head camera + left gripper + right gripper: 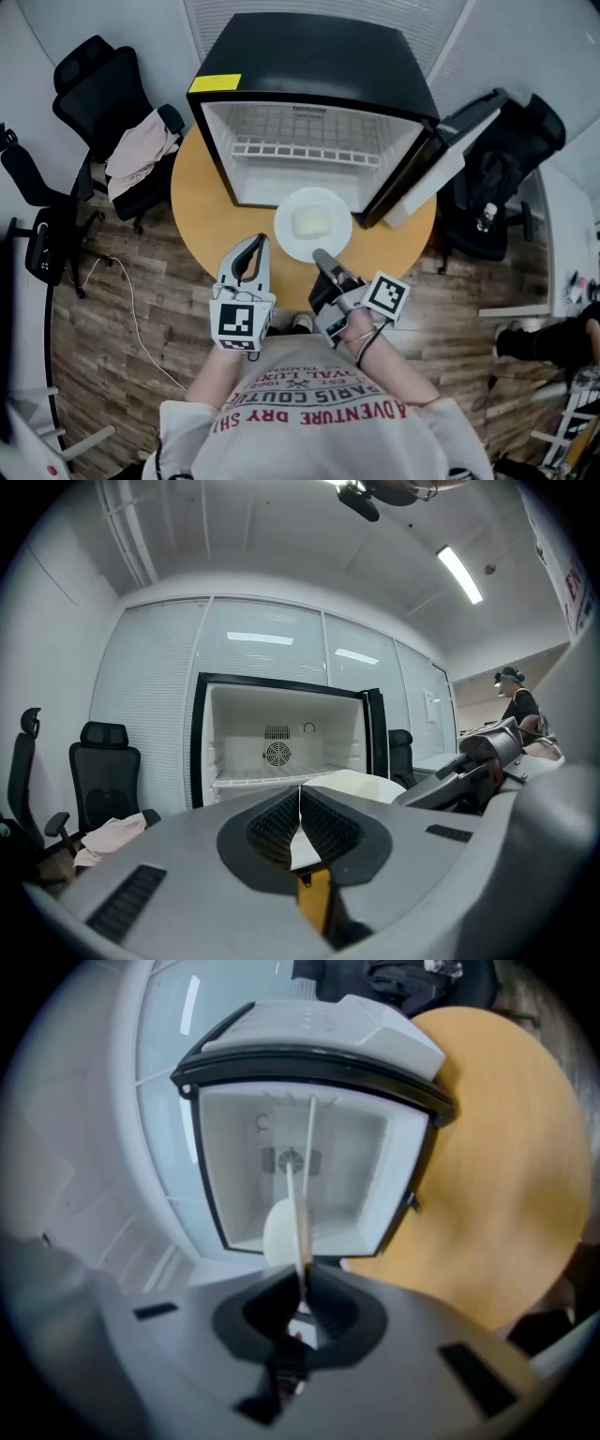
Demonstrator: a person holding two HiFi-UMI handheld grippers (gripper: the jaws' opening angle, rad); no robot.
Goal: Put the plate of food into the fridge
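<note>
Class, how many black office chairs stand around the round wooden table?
3 black office chairs: one upper left, draped with pale cloth; one at the far left; one beyond the open fridge door. Others may be hidden.

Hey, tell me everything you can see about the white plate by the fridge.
The plate is round, white and smooth, ceramic-looking. A pale squarish block of food sits at its centre. It lies level at the mouth of the open fridge, over the round wooden table; whether it rests on anything is unclear. The right gripper is shut on its near rim, seen edge-on between the jaws in the right gripper view. The left gripper is clear of it.
</note>
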